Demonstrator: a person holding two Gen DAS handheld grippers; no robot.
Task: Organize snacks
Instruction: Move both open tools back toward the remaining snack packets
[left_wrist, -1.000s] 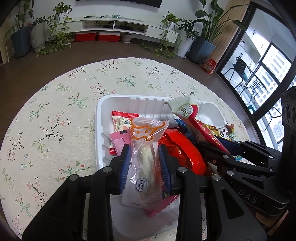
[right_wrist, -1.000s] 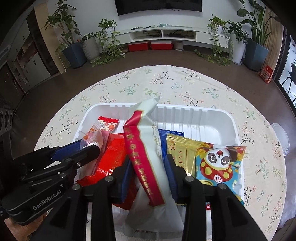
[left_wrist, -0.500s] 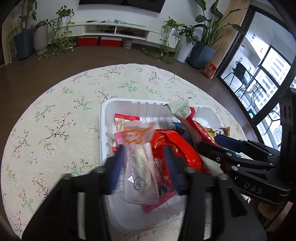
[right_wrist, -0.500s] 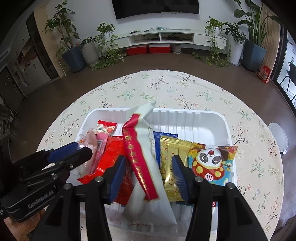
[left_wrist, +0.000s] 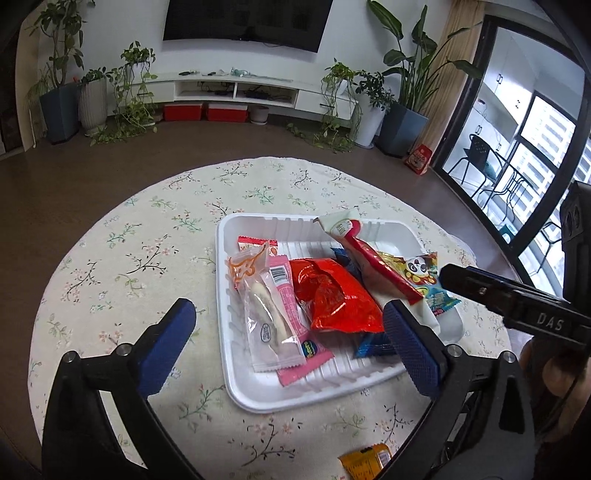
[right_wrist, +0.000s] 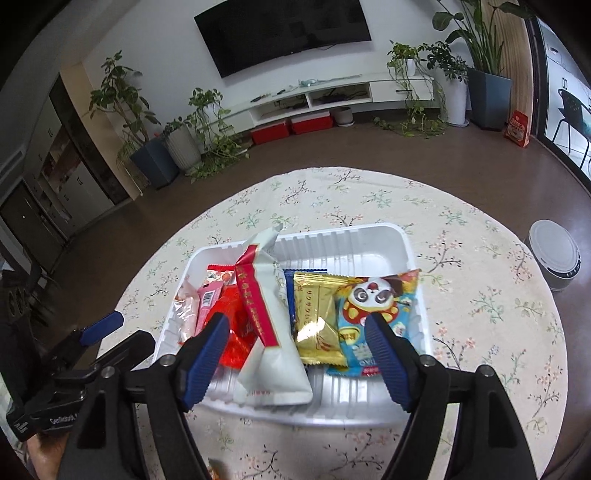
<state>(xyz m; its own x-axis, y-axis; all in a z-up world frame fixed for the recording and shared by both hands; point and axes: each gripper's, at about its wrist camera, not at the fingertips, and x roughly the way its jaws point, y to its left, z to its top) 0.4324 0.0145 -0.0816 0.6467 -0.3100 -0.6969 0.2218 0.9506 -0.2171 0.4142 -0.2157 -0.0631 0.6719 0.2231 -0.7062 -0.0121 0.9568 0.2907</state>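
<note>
A white tray (left_wrist: 236, 384) on the floral round table holds several snack packs: a clear pack with a pale stick (left_wrist: 264, 314), a pink bar (left_wrist: 284, 291), a red foil bag (left_wrist: 332, 295), a white-and-red pack (left_wrist: 365, 258) and a panda pack (left_wrist: 421, 269). My left gripper (left_wrist: 288, 328) is open and empty, above the tray's near edge. In the right wrist view the tray (right_wrist: 369, 243) shows the white-and-red pack (right_wrist: 266, 332), a gold pack (right_wrist: 317, 317) and the panda pack (right_wrist: 373, 306). My right gripper (right_wrist: 295, 339) is open and empty above them.
An orange wrapped snack (left_wrist: 365, 458) lies on the table near its front edge. A white robot vacuum (right_wrist: 554, 254) sits on the floor to the right. Potted plants and a TV shelf stand at the far wall.
Both grippers opened, let go of the clear pack and the white-and-red pack, and pulled back and up. Both packs now lie in the tray.
</note>
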